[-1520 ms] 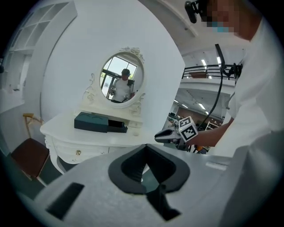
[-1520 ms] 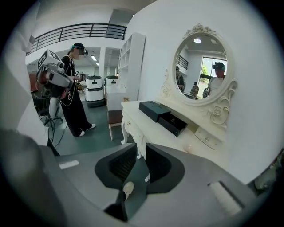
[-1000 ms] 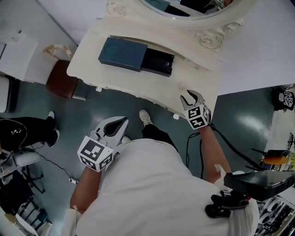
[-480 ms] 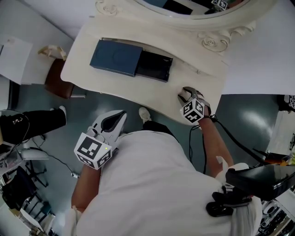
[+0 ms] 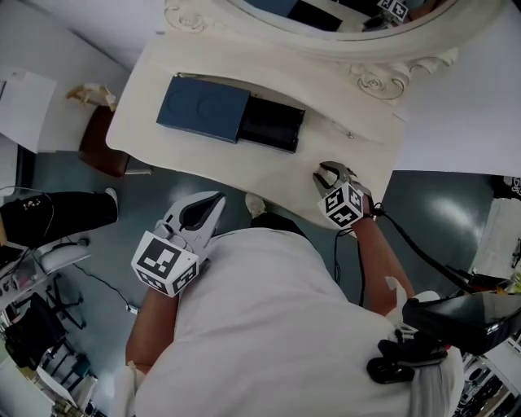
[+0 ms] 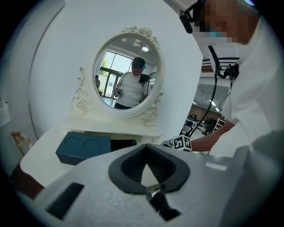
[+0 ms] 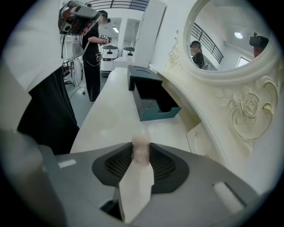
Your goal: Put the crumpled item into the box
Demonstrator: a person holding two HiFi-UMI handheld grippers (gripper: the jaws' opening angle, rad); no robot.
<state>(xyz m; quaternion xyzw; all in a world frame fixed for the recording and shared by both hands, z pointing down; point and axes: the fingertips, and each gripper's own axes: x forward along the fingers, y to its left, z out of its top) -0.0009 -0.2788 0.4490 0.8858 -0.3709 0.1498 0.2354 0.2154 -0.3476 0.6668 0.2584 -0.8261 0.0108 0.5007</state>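
A dark blue box (image 5: pixel 202 108) lies on the cream vanity table (image 5: pixel 358 155), with its black inner tray (image 5: pixel 273 126) slid out to the right. My right gripper (image 5: pixel 330 173) is at the table's front right edge. In the right gripper view its jaws are closing on a small pale crumpled item (image 7: pixel 141 144), and the tips of the right gripper (image 7: pixel 141 155) touch it on both sides. The open box (image 7: pixel 153 99) lies farther along the table. My left gripper (image 5: pixel 207 208) hangs below the table's front edge, shut with nothing in it; its tips (image 6: pixel 145 148) meet.
An oval mirror (image 5: pixel 326 24) in a carved frame stands at the table's back. A brown stool (image 5: pixel 104 138) sits at the table's left end. A person in black (image 7: pixel 91 48) stands beyond the far end, and their legs (image 5: pixel 57 216) show at left.
My right gripper's jaws have narrowed around the crumpled item at the table's edge. The left gripper has hardly moved.
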